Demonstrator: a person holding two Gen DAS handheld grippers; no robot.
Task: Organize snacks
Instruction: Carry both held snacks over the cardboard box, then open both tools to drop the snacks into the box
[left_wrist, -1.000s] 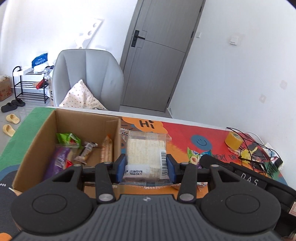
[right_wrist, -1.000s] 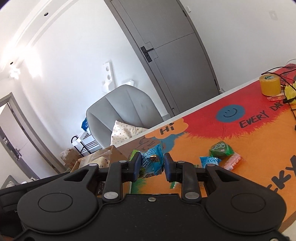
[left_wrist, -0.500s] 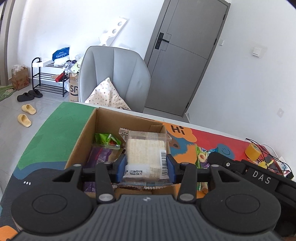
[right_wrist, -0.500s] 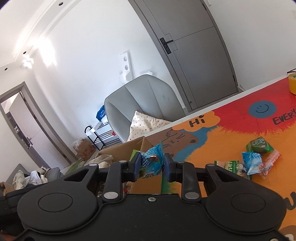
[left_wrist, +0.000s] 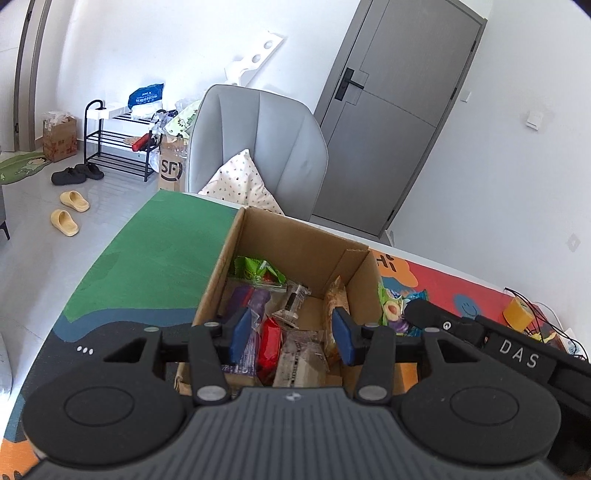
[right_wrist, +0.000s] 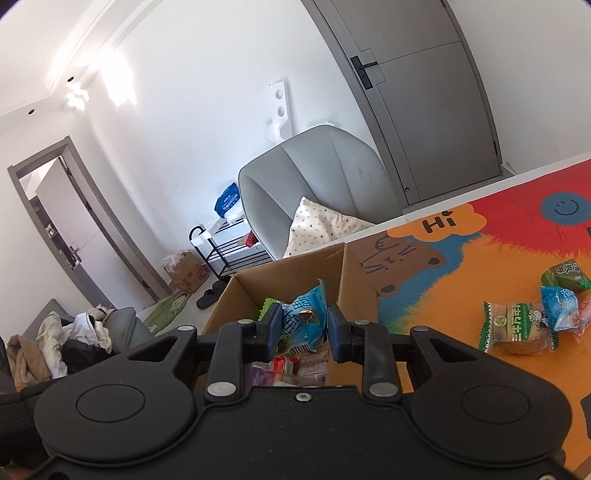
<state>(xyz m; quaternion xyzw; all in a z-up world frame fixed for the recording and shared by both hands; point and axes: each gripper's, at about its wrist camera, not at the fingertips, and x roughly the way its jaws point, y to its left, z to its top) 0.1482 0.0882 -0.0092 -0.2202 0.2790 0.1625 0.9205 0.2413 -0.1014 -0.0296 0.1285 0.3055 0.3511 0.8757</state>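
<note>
the left tool (left_wrist: 291, 338) body covers the near wall of the cardboard box (left_wrist: 295, 242) and the near ends of the wrappers inside. the right tool (right_wrist: 302, 328) hides the lower part of the blue snack packet (right_wrist: 304, 315) and most of the box contents. print on the green-edged packet (right_wrist: 517, 326) is too small to read. the orange packet (right_wrist: 585, 308) is cut off by the right edge.
</note>
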